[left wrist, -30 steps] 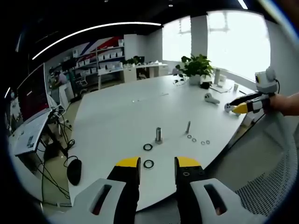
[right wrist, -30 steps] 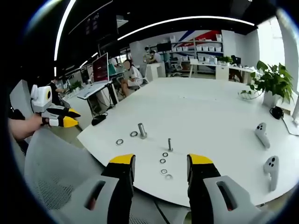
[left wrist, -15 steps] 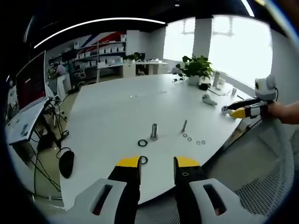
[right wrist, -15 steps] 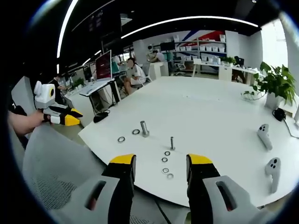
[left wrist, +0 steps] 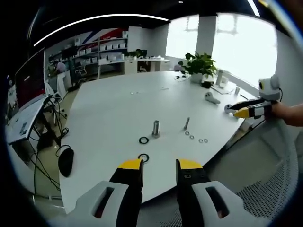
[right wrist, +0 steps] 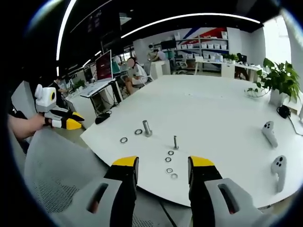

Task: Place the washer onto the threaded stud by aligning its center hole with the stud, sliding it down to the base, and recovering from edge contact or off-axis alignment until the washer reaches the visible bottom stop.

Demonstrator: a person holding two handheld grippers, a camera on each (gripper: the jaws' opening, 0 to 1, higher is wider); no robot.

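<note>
Yellow-tipped left hand-held gripper [left wrist: 159, 166] and right hand-held gripper [right wrist: 162, 164] level, parted, empty

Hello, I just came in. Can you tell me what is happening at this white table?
A person holds a gripper in each hand in front of a white table, and both are open and empty. On the table stand a thick threaded stud and a thinner stud, with two large washers and three small washers lying loose beside them. No washer is on a stud yet. The left gripper faces the large washers, the right gripper the small ones.
</note>
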